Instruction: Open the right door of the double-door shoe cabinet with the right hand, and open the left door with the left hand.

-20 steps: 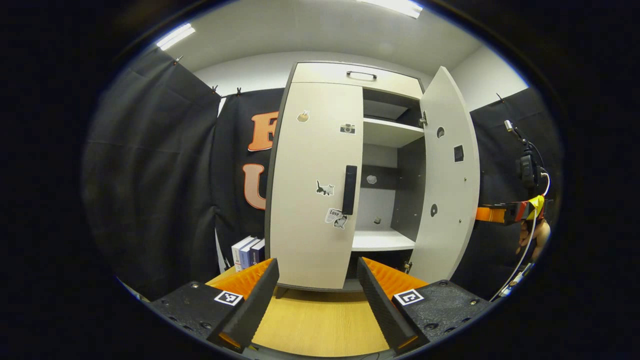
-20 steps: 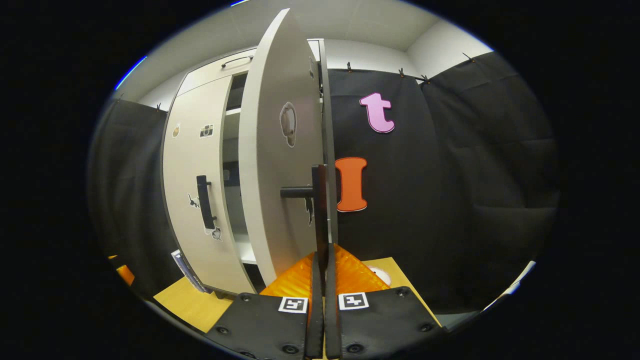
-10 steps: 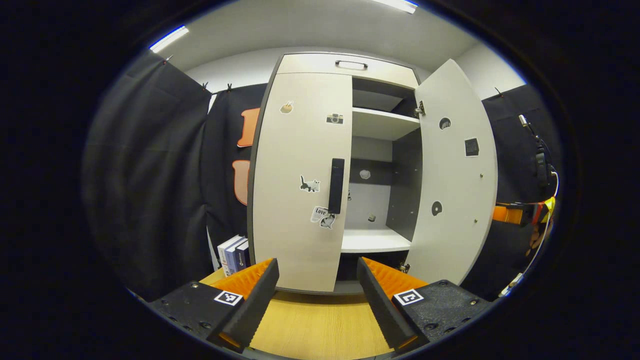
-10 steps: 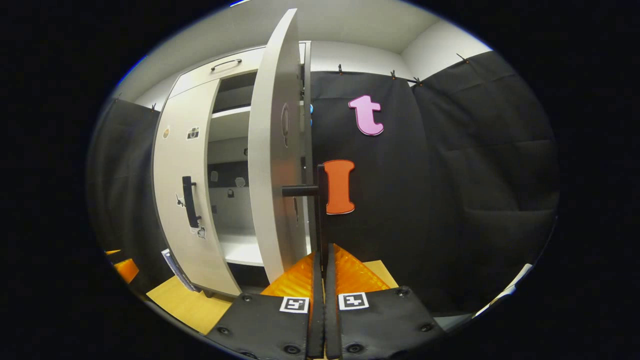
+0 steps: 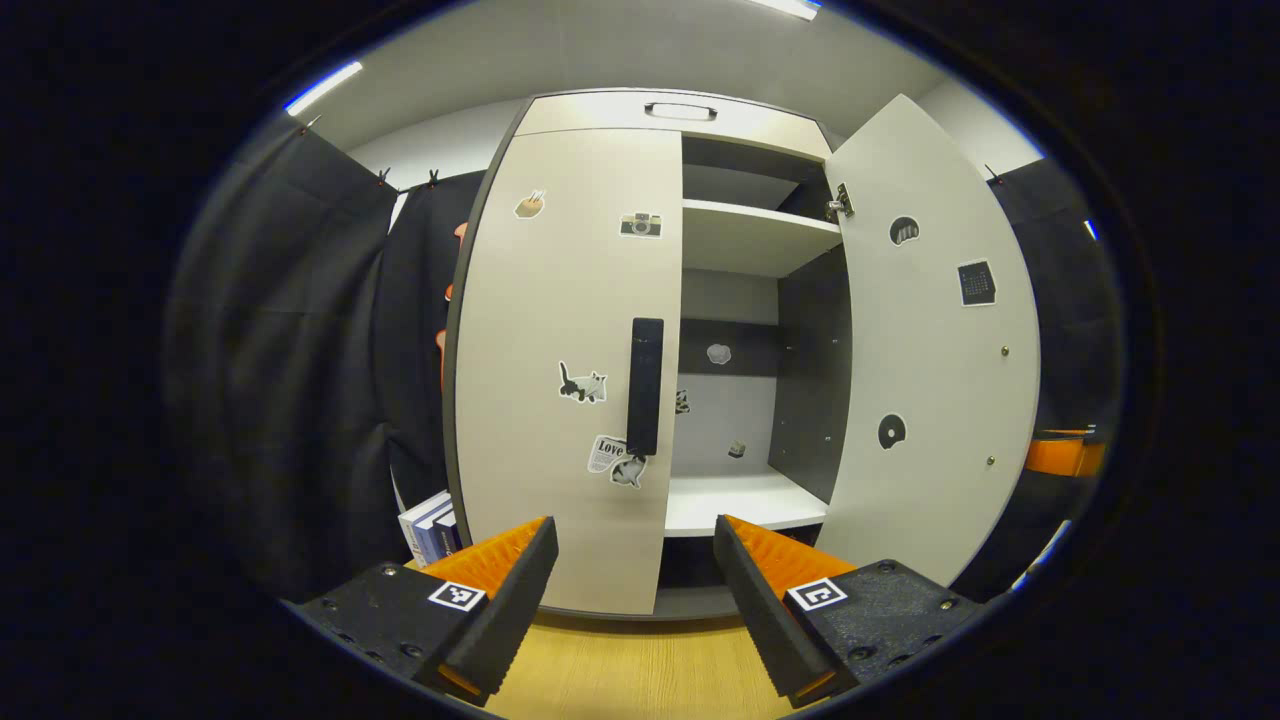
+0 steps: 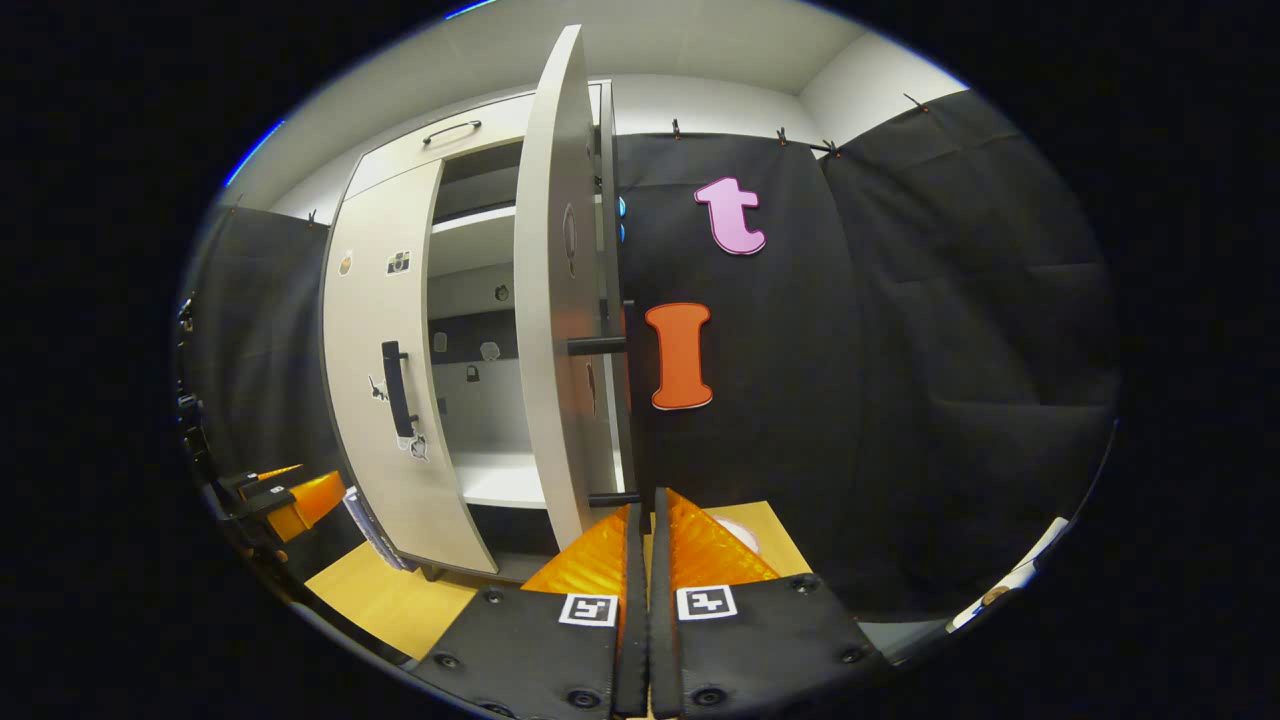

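The shoe cabinet's left door [image 5: 560, 360] is closed, with a dark upright handle [image 5: 645, 385] at its inner edge. My left gripper [image 5: 635, 530] is open, low in front of that door and apart from the handle. The right door [image 5: 930, 350] is swung wide open, showing the shelves [image 5: 740, 495]. In the right gripper view this right door [image 6: 560, 300] stands edge-on. My right gripper [image 6: 642, 500] is shut on the lower end of its handle [image 6: 628, 400], beside the lower post. Part of the left gripper [image 6: 300, 495] shows at the far left.
Several books [image 5: 430, 525] lean beside the cabinet's left side. The cabinet stands on a wooden surface [image 5: 640, 670]. A drawer with a handle [image 5: 680, 110] tops the cabinet. Black cloth walls close in on both sides. A small white round thing [image 6: 735, 535] lies behind the right fingers.
The right door has swung wider open. My right gripper sits lower on its handle, whose lower post now shows. My left gripper has come closer to the closed left door, still open.
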A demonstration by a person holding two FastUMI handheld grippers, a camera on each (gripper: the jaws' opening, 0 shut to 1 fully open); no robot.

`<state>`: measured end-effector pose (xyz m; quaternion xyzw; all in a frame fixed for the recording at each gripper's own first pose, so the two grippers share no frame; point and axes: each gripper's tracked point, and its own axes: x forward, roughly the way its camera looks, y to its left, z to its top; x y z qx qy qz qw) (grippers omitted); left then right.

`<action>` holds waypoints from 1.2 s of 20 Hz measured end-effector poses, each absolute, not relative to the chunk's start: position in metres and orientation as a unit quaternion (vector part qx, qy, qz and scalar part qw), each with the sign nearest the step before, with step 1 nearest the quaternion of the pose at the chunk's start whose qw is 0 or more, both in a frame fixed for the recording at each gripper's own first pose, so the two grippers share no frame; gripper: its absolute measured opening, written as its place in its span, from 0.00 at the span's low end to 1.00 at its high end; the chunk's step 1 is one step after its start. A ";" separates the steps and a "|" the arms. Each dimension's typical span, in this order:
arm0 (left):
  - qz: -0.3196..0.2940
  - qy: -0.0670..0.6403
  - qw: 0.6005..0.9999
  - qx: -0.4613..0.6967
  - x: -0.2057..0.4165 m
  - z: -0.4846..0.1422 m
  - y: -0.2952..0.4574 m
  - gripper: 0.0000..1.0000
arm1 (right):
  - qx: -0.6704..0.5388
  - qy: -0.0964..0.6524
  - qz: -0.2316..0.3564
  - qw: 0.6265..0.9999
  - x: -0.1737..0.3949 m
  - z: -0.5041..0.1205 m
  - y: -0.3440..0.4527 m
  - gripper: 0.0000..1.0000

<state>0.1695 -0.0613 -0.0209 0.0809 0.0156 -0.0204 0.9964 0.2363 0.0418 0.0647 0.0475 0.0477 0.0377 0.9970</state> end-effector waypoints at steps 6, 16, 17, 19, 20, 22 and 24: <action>-0.025 0.009 0.998 0.058 0.221 -0.012 -0.071 0.94 | 0.056 0.033 0.023 0.998 0.234 0.071 0.033 0.12; -0.014 -0.010 0.998 0.059 0.304 0.009 -0.069 0.95 | 0.068 0.032 -0.018 0.997 0.233 0.067 0.014 0.97; -0.012 -0.006 0.998 0.059 0.311 0.008 -0.067 0.95 | 0.068 0.031 -0.022 0.997 0.233 0.068 0.013 0.99; -0.009 -0.008 0.998 0.066 0.324 0.008 -0.066 0.94 | 0.071 0.028 -0.028 0.997 0.234 0.069 0.012 0.99; -0.007 -0.008 0.997 0.073 0.329 0.008 -0.065 0.92 | 0.072 0.028 -0.031 0.997 0.234 0.068 0.012 0.96; -0.004 -0.005 0.997 0.080 0.337 0.005 -0.065 0.83 | 0.074 0.028 -0.037 0.996 0.232 0.068 0.009 0.91; -0.005 0.001 0.997 0.081 0.344 0.000 -0.066 0.69 | 0.076 0.028 -0.040 0.996 0.229 0.067 0.006 0.99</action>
